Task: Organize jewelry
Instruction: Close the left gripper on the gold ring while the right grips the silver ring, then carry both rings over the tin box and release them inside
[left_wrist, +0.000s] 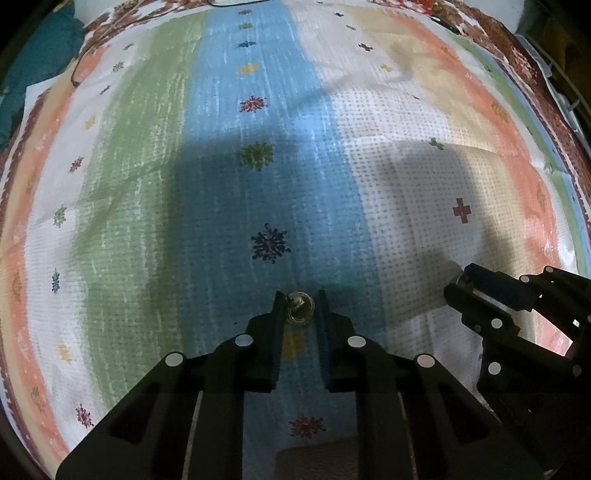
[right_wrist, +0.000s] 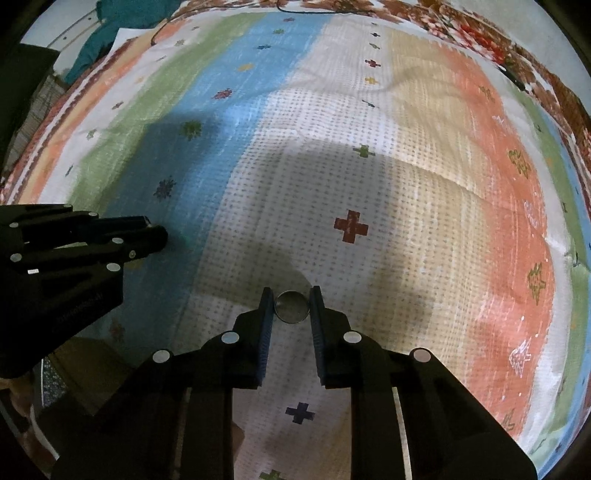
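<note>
Left wrist view: the left hand-held gripper (left_wrist: 300, 300) pinches a gold ring (left_wrist: 300, 308) above the striped bedspread (left_wrist: 229, 155); the right hand-held gripper (right_wrist: 291, 295) grips a plain ring (right_wrist: 291, 306). Each hold is at the fingertips, so either ring could slip out.

Both cameras ride just behind their fingers and look forward and down along them, close over a striped bedspread (left_wrist: 369, 184) whose pattern fills each frame.

The left wrist view sits above the blue stripe (left_wrist: 258, 110), which runs up the middle of the frame. Its own left hand-held gripper (left_wrist: 300, 310) rises from the bottom centre, and the right hand-held gripper (left_wrist: 458, 284) enters at the lower right.

The right wrist view hangs over the white dotted stripe (right_wrist: 314, 184), with its own gripper (right_wrist: 291, 306) at the bottom centre and the left one (right_wrist: 159, 236) at the middle left.

Both views share the blue, white and orange stripes and the far patterned border at the top.
</note>
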